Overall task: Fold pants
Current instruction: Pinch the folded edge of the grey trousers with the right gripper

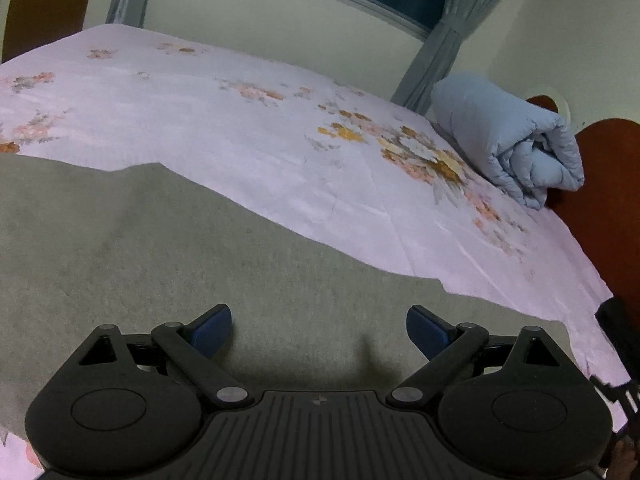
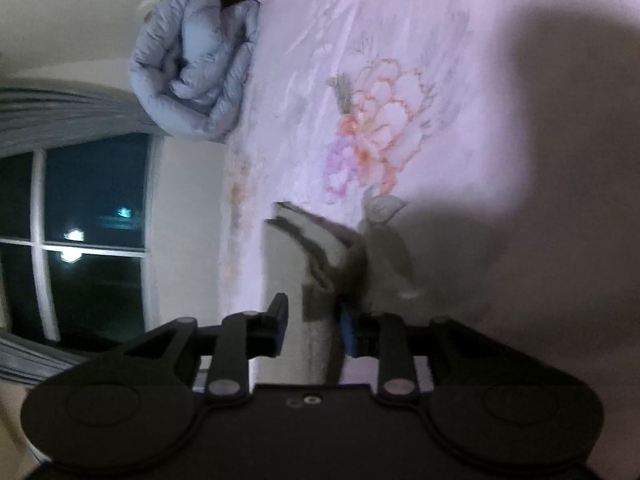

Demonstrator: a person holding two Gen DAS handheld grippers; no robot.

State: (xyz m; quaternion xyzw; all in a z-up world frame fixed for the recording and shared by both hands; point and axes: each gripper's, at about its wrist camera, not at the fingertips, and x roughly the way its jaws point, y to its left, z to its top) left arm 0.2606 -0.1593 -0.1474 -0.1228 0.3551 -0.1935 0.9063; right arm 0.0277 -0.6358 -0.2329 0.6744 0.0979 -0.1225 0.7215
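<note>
Left gripper [image 1: 319,330] is hovering with its jaws spread wide and nothing between them; the grey pants [image 1: 160,248] are lying flat on the floral bedsheet [image 1: 248,128] directly under and ahead of it.

Right gripper [image 2: 310,330] is turned on its side, jaws partly parted with a strip of the grey pants [image 2: 298,264] hanging between them. The cloth looks to be lying against the blue pad on one side and clear of the other finger, so I cannot tell whether it is actually being pinched.

Risks, as judged:
- If the right jaws are not really closing on the cloth, the edge is likely slipping out mid-lift and the fold is collapsing.
- Several layers appear bunched ahead of the right fingertips; catching only one would be skewing the fold.
- Motion blur suggests a fast swing, which could be dragging the sheet.

View differences: the left wrist view is showing the pants' broad flat spread and far edge; only the right wrist view is showing the lifted, layered end. Both are showing the rolled blue quilt [image 1: 512,140] far ahead at the headboard [image 1: 612,184].
</note>
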